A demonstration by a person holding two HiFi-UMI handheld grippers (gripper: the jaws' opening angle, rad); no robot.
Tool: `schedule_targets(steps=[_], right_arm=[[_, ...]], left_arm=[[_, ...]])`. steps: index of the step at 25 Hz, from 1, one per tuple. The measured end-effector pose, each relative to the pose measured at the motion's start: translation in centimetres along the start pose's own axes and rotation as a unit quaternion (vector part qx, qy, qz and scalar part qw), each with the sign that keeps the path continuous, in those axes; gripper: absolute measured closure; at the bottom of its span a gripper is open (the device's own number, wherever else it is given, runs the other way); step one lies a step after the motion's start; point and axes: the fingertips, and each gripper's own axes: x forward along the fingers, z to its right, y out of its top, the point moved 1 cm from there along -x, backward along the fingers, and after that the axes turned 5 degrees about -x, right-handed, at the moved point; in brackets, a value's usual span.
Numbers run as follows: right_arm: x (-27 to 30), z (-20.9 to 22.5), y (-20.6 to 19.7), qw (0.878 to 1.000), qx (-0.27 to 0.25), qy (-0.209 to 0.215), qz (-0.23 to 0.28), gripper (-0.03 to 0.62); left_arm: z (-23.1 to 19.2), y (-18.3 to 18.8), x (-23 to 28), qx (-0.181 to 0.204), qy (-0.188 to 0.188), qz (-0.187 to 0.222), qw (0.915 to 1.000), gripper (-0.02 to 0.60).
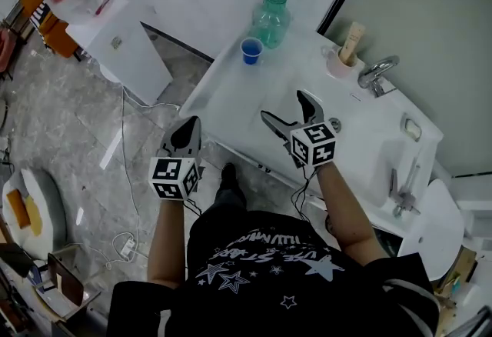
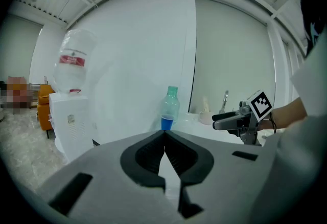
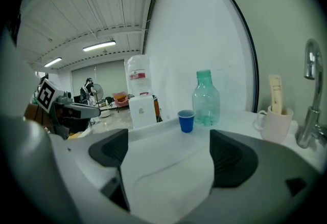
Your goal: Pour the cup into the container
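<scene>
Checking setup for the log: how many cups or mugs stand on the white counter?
2: a blue cup beside the green bottle, and a pink mug next to the tap. None seems hidden.

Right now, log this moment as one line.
left gripper: shut, empty | right gripper: open, empty | blue cup: upright beside green bottle | pour: not started

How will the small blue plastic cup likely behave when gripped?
The small blue plastic cup looks thin-walled, so it probably flexes under a firm squeeze. Small and upright, it likely tips easily if nudged. Its fill is not visible.
</scene>
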Motion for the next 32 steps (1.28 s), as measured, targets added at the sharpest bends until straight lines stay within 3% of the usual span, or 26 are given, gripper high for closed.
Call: schedule_targets(steps=[6,20,32], right_arm=[[4.6,1.9,1.5,1.000,-0.004,-0.017,-0.004,0.108],[13.6,4.6,0.4,0.998,-0.010,-0.042,-0.041,0.114],[19.2,6.0,-1.2,0.996,-0.045,-0.049,-0.062,0.131]], left_arm=[[-3.0,2.2,4.0,0.007,-0.016,-0.007,0.9998,0.571],[-8.3,4.1,11.9,0.017,-0.054,-0.032,0.9979,0.571],[-10.9,4.5,14.8,0.014,-0.060,-0.047,0.9970,0.571]])
